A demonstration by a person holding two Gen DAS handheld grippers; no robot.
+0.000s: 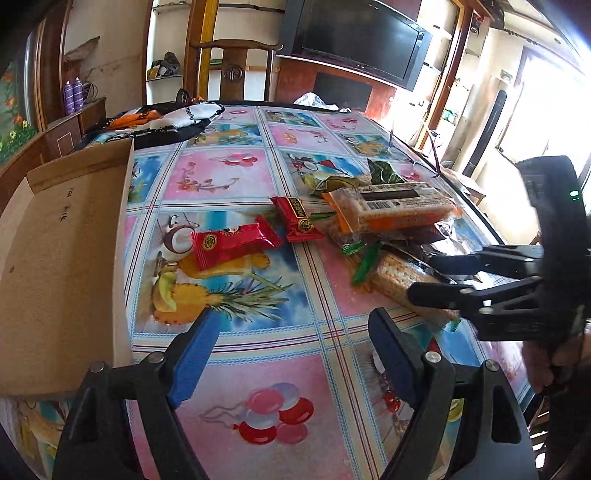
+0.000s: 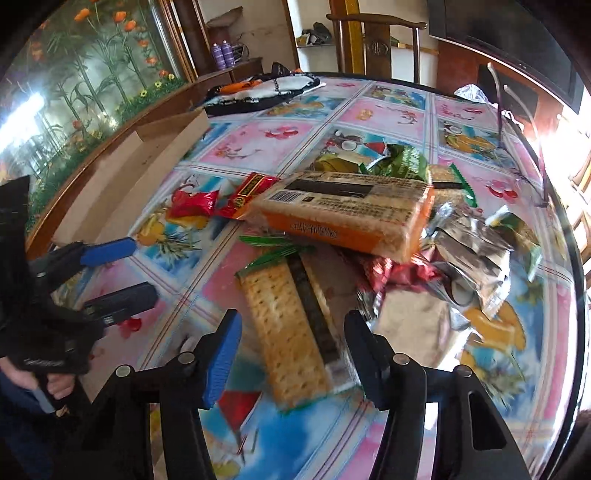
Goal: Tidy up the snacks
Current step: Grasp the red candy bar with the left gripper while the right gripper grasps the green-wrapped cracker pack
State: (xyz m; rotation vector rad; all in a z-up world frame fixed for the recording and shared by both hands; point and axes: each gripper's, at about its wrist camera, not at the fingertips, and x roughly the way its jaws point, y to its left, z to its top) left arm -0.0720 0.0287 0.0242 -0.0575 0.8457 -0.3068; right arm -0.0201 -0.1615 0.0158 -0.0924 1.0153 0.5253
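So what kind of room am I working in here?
Most likely a home living or dining room: a wall-mounted television, a wooden chair at a table under a fruit-print cloth, and open wall shelves.

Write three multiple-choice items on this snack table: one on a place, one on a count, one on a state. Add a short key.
1. Where does the brown cardboard box stand relative to the snack pile, seen from the left wrist?
A. left of it
B. right of it
C. on top of it

2. How many red foil snack packets lie between the box and the long orange-wrapped cracker pack?
A. none
B. two
C. five

3. What is between the fingers of the right gripper?
A. a purple bottle
B. the clear green-edged cracker pack, not clamped
C. nothing

Key: 1 A, the box fills the left edge; 2 B, two red packets lie side by side; 3 B, the crackers lie between the fingers with gaps on both sides.
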